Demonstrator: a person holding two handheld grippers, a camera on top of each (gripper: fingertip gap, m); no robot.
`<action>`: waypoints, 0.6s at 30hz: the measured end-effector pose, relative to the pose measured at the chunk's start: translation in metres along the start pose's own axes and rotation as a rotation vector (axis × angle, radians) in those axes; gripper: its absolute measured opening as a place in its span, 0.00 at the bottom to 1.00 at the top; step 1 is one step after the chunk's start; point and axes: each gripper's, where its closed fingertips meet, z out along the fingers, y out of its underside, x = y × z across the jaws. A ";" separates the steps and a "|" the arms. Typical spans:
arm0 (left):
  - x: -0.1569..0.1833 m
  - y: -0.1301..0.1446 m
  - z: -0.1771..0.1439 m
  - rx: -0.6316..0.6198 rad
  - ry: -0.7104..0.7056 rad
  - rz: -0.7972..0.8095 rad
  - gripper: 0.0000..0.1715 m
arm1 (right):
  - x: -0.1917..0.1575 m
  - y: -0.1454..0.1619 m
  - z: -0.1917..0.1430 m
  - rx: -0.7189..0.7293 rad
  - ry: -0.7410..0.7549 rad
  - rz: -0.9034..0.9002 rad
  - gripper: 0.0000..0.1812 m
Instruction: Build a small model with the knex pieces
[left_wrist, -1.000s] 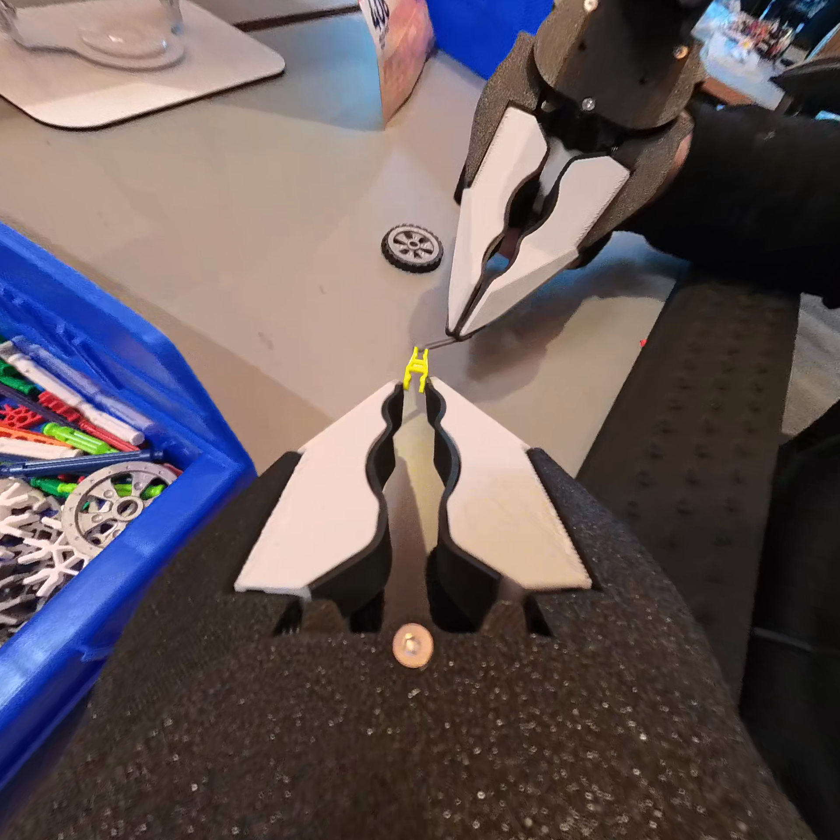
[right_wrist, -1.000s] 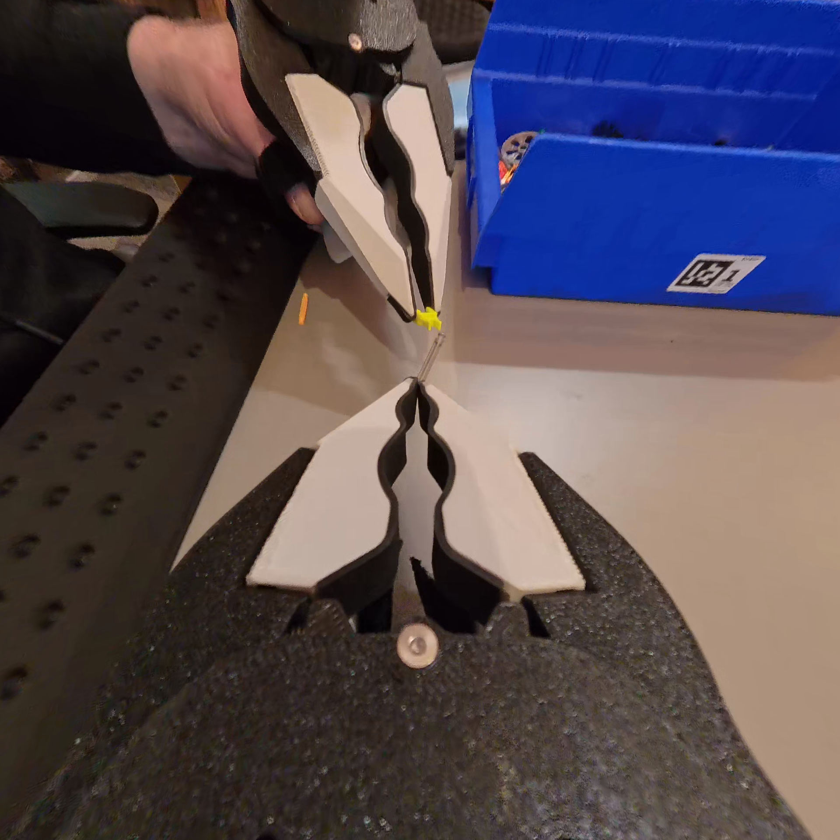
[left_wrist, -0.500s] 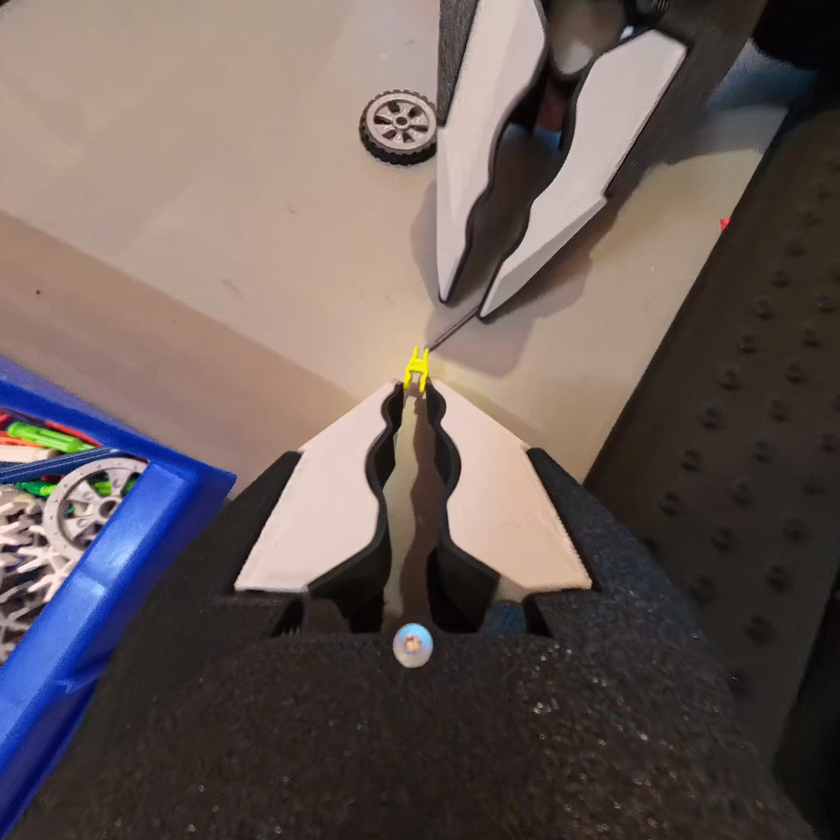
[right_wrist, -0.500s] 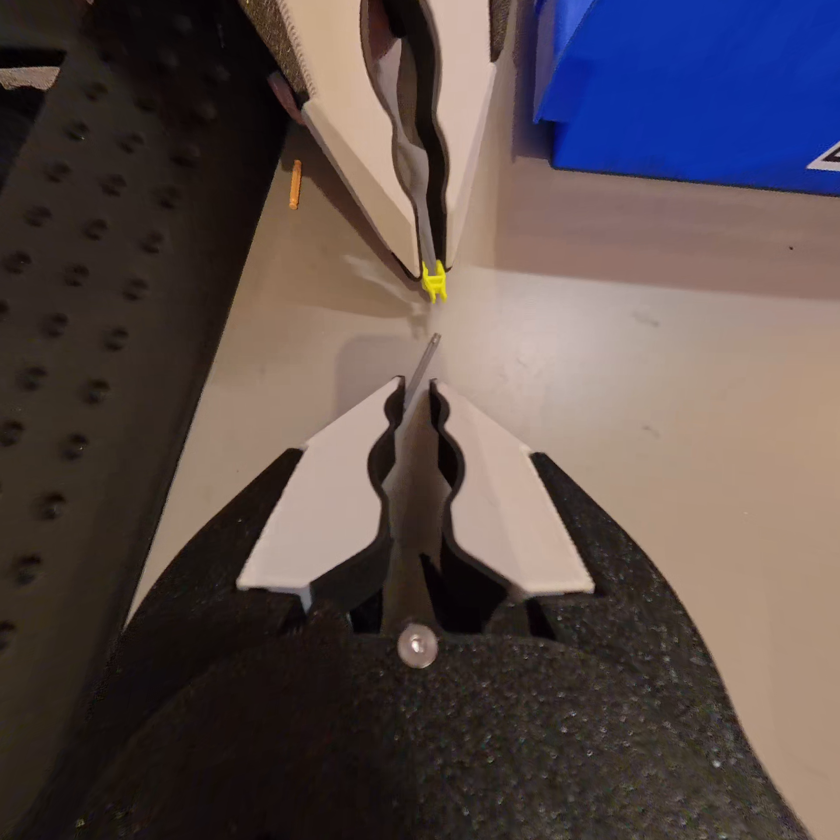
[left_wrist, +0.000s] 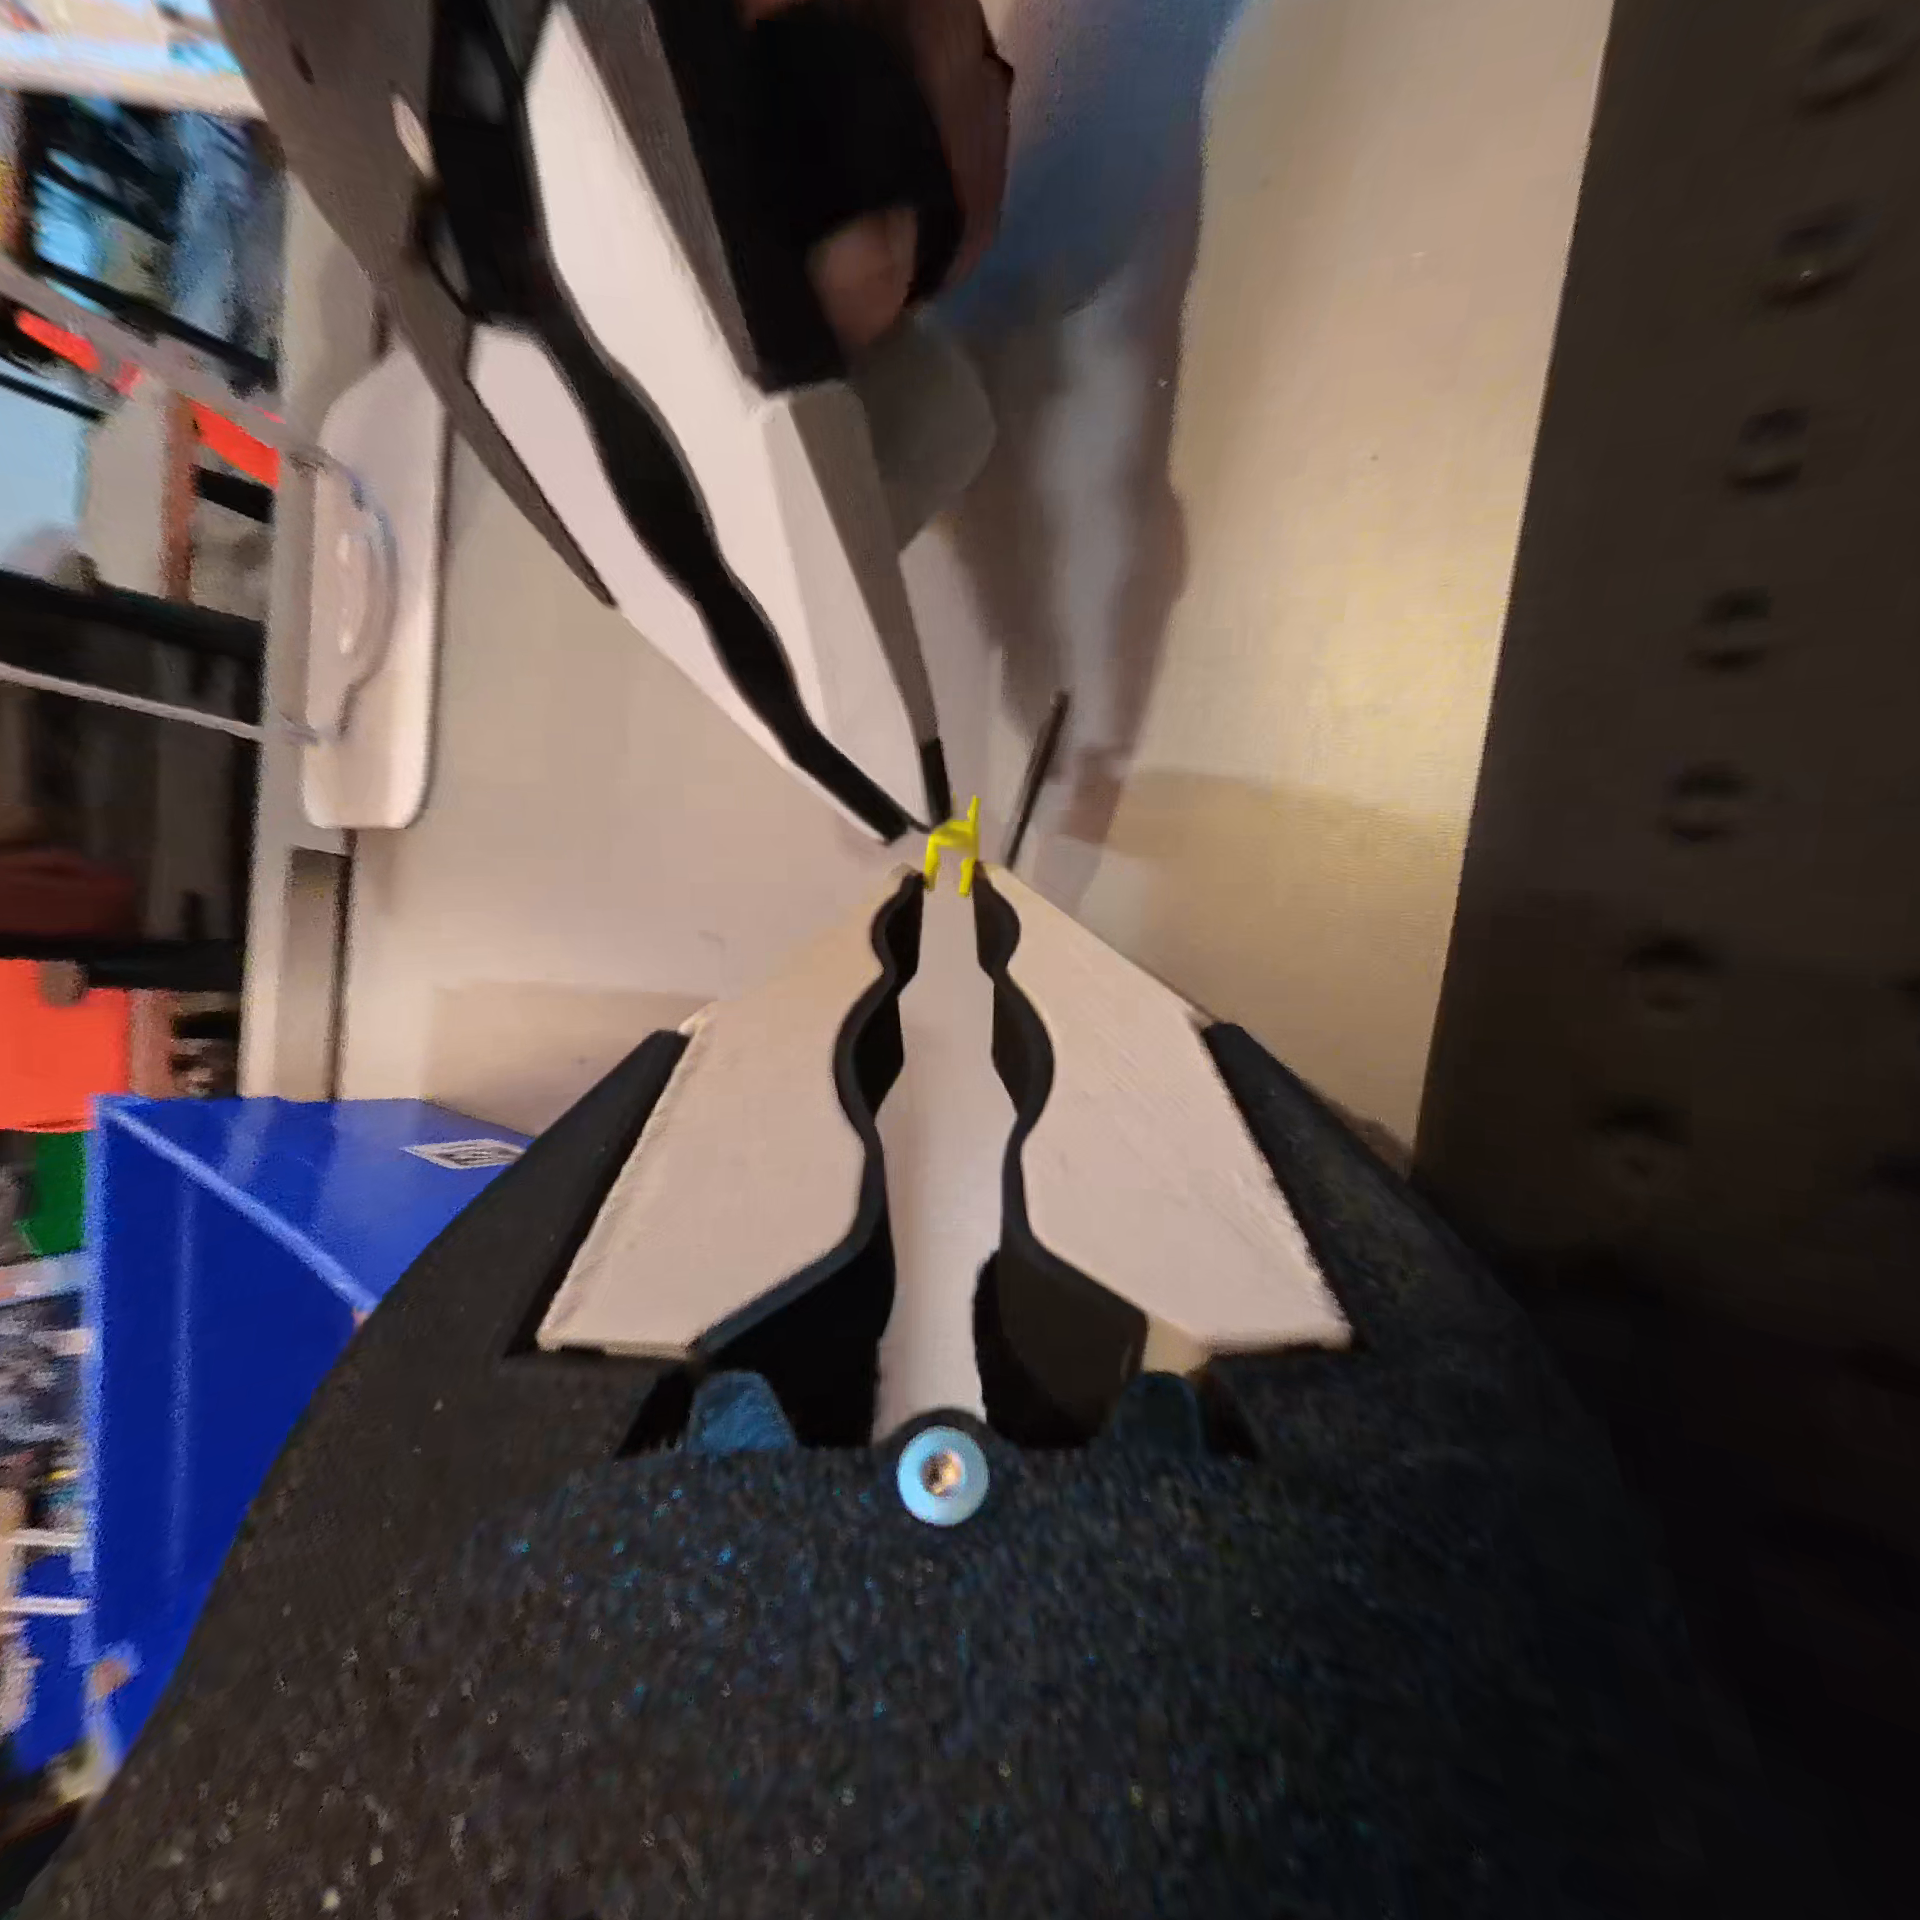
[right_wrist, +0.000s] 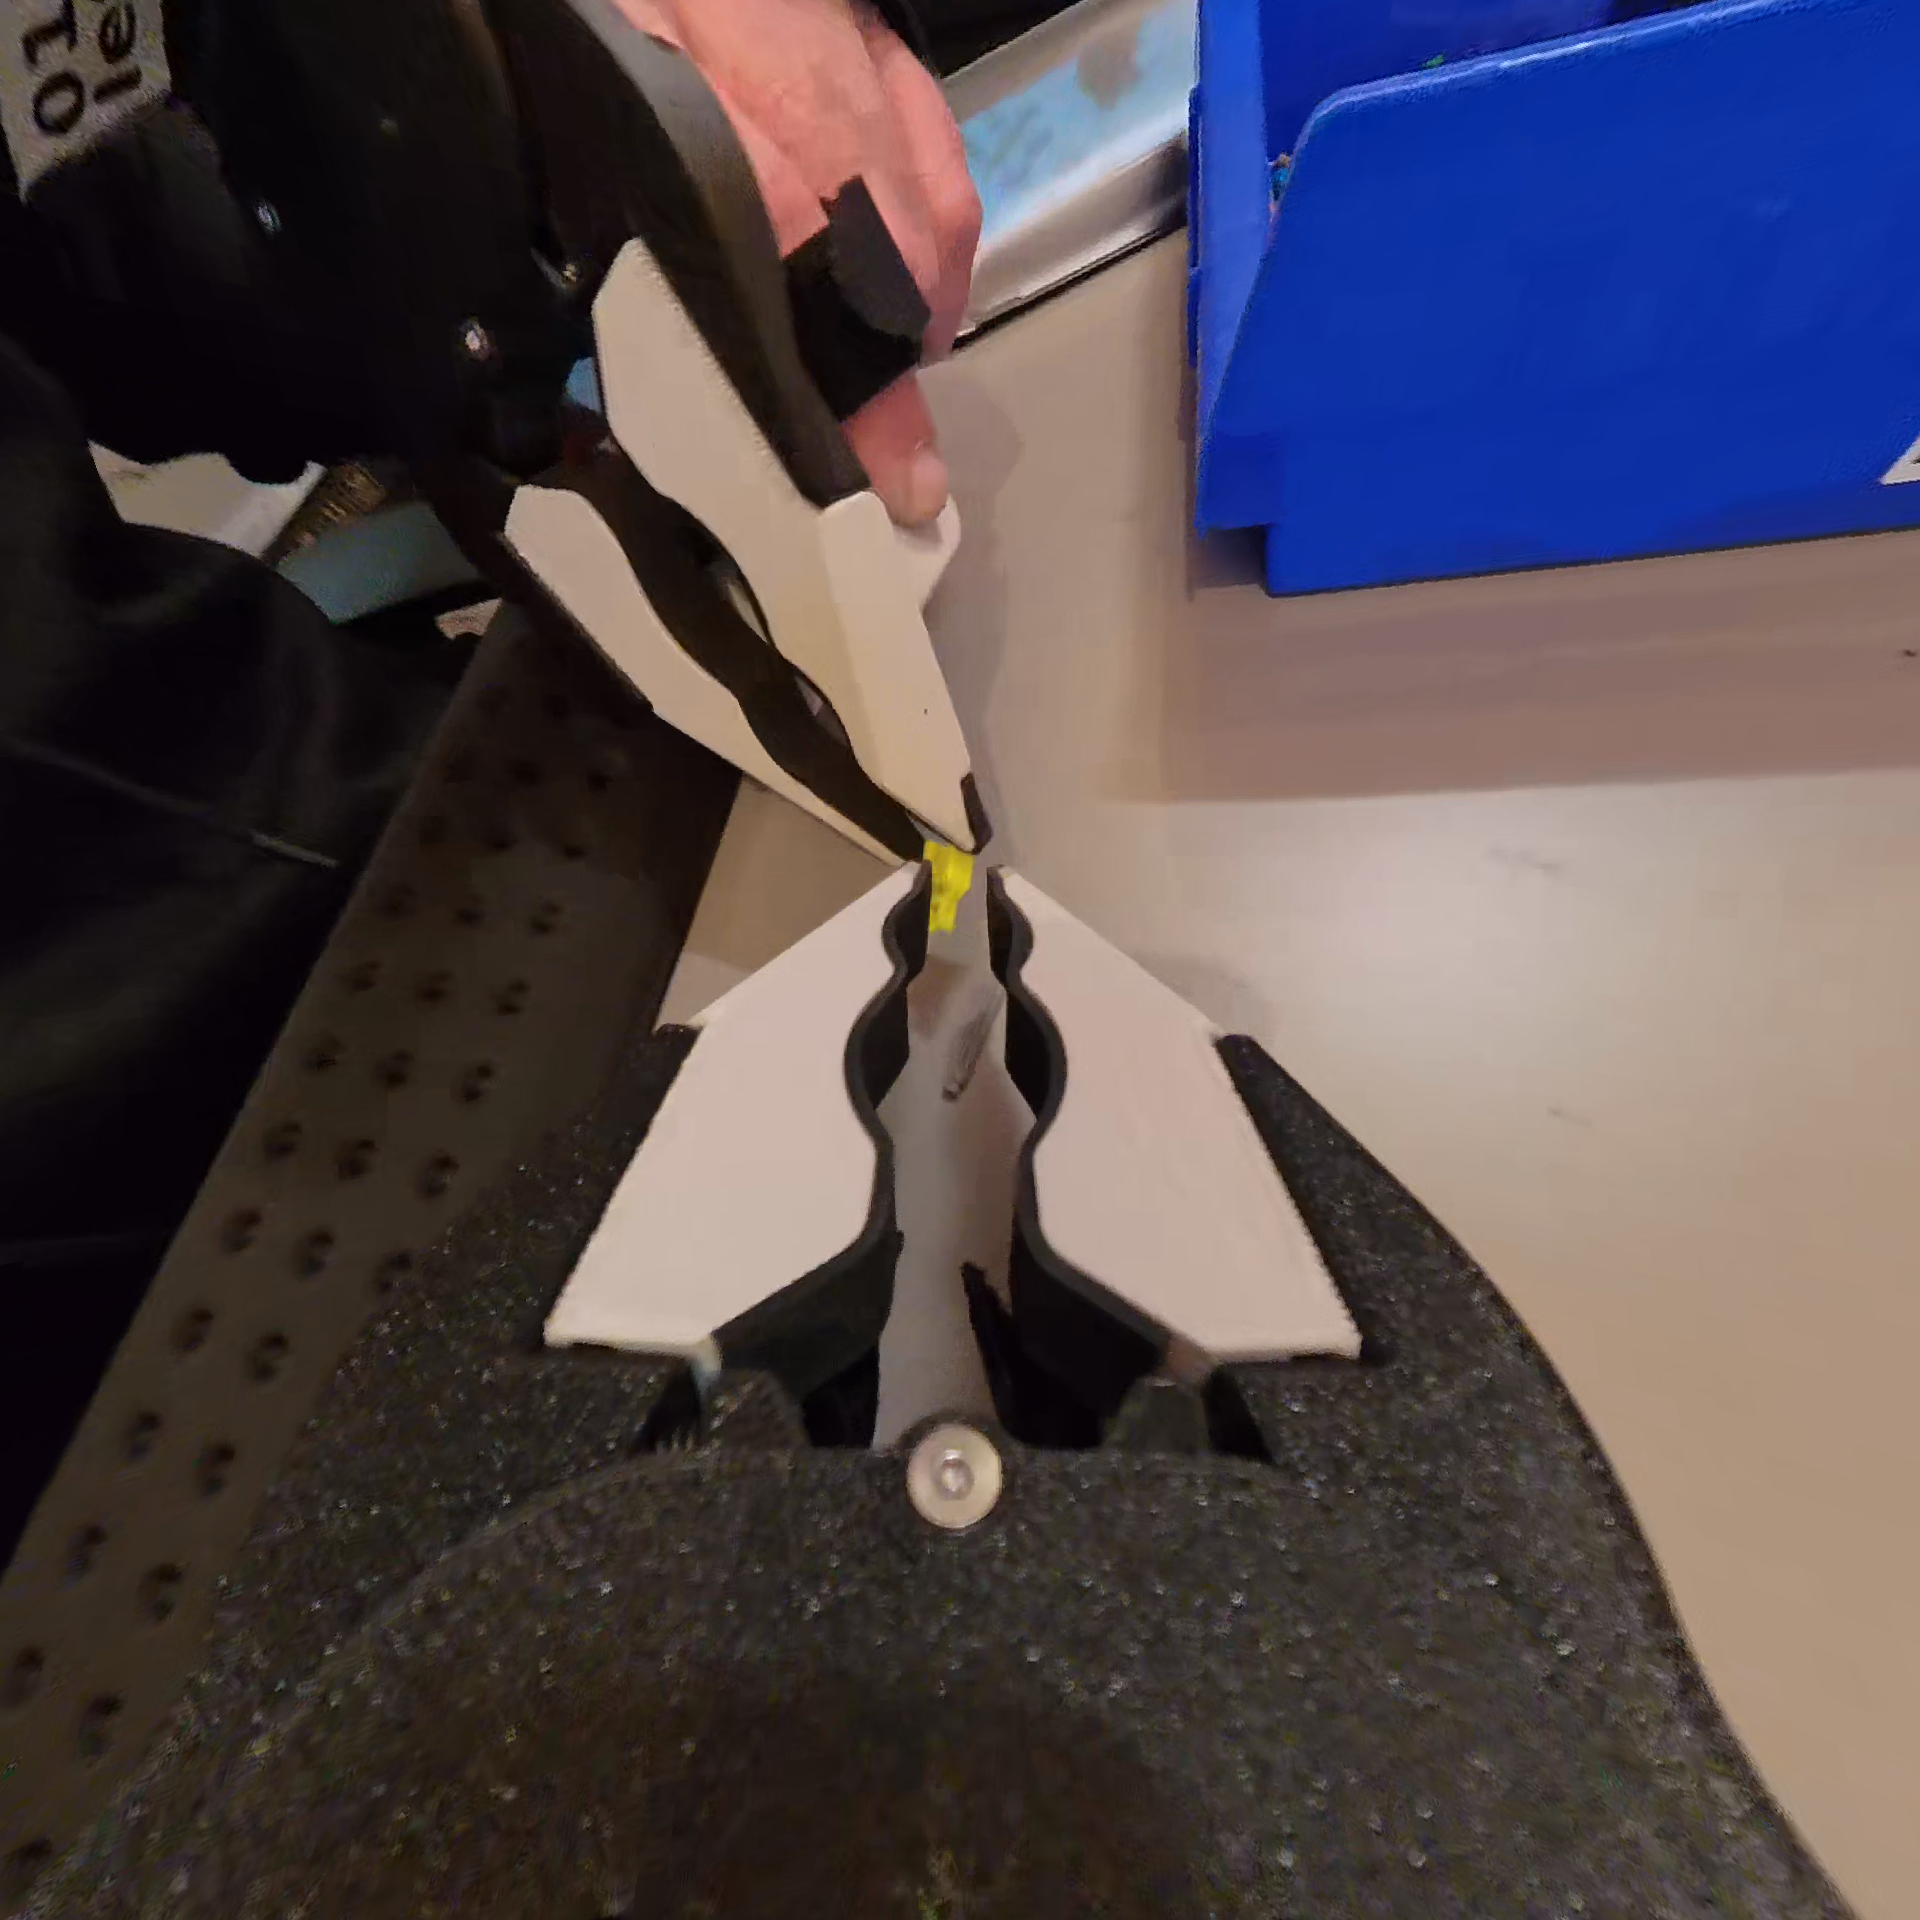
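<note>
Left gripper (left_wrist: 948, 885) pinches one small yellow connector (left_wrist: 956, 844) at the very tips of its jaws; the piece sticks out forward of them. Right gripper (right_wrist: 954, 878) meets it tip to tip; its jaws stand a narrow gap apart, and in the right wrist view the connector sits in that gap, against the left-hand pad; whether the pads press it, cannot tell. Thin grey rod (right_wrist: 971, 1044) shows blurred between the right fingers, well back from the tips and not pinched; in the left wrist view it appears as a dark line just beside the connector; whether it rests on the table (right_wrist: 1455, 1039) is unclear.

Since half a second ago: the two grippers have closed the gap that lay between them; the rod, then poking out of the right tips toward the connector, has left the tips; both views have swung, and the small wheel is gone from the left view.

Count: two grippers; one connector; one rod; one blue bin (right_wrist: 1558, 312) beyond the tips; one black perforated board (right_wrist: 312, 1039) along the table edge; one hand (right_wrist: 852, 156) on the left gripper.
</note>
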 end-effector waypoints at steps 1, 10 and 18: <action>-0.002 -0.003 -0.001 0.008 -0.018 0.029 0.04 | -0.001 0.000 0.001 -0.004 -0.012 0.003 0.05; -0.026 -0.005 -0.008 0.019 -0.118 -0.031 0.07 | 0.008 -0.022 -0.014 0.133 0.015 0.025 0.00; -0.019 -0.002 -0.001 0.103 0.032 -0.398 0.05 | 0.013 -0.026 -0.024 0.206 0.011 0.065 0.00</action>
